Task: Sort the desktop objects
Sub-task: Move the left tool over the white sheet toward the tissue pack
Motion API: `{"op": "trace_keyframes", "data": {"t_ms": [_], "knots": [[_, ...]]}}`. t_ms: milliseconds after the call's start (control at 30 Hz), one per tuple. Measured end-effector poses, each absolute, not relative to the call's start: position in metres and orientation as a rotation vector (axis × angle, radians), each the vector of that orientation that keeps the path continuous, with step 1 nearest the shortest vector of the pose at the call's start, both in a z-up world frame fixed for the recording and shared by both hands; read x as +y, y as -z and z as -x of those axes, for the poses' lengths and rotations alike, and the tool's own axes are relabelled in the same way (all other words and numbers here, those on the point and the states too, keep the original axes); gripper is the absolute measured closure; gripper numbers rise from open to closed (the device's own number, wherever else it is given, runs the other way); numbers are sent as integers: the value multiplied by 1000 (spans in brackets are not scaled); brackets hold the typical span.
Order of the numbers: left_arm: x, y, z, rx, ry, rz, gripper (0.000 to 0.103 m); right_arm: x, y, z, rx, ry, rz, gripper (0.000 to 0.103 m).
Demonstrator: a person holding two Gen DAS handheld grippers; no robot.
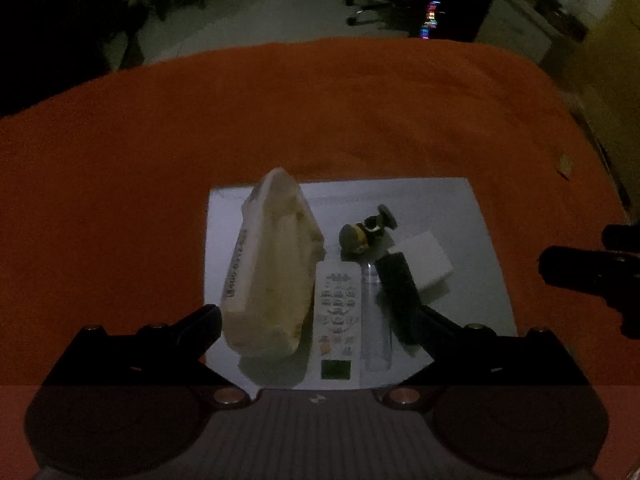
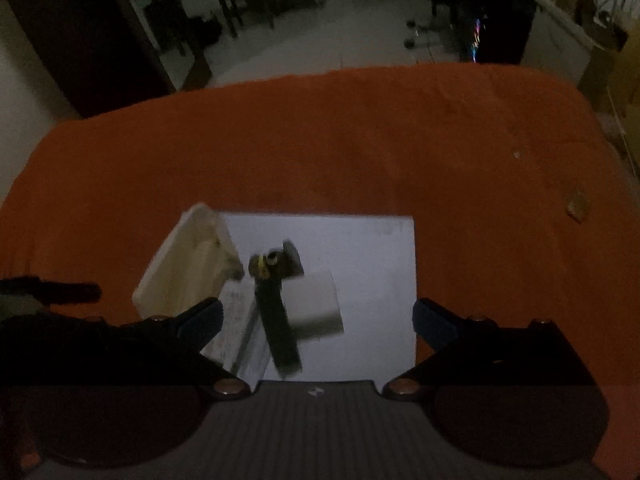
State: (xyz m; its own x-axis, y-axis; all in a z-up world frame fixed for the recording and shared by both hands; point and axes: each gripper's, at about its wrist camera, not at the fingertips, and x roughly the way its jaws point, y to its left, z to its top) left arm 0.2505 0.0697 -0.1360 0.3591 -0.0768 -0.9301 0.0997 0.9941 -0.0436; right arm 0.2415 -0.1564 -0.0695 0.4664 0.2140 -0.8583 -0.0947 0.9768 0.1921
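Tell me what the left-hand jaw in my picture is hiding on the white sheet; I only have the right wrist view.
Observer: A white remote control lies lengthwise there, buttons up, with a dark display window at its near end.
Operator: Say what runs along its right edge.
Observer: A clear flat strip, possibly a ruler, lies alongside it, with the black bar just beyond.
Operator: Report the left gripper.
Observer: The left gripper has its jaws wide open. They are spread around the near ends of the cream packet, the remote and the strip.
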Motion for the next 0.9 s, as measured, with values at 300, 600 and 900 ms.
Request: {"op": "trace_keyframes", "data": {"t_ms": [300, 600, 900], "knots": [[77, 169, -249, 1194, 113, -110, 1, -165, 107, -258, 1077, -160, -175, 0], [86, 168, -247, 1182, 196, -31, 1, -153, 133, -260, 1065, -210, -117, 2], [101, 200, -251, 1287, 176, 48, 18, -136, 159, -267, 1052, -372, -267, 3]]}}
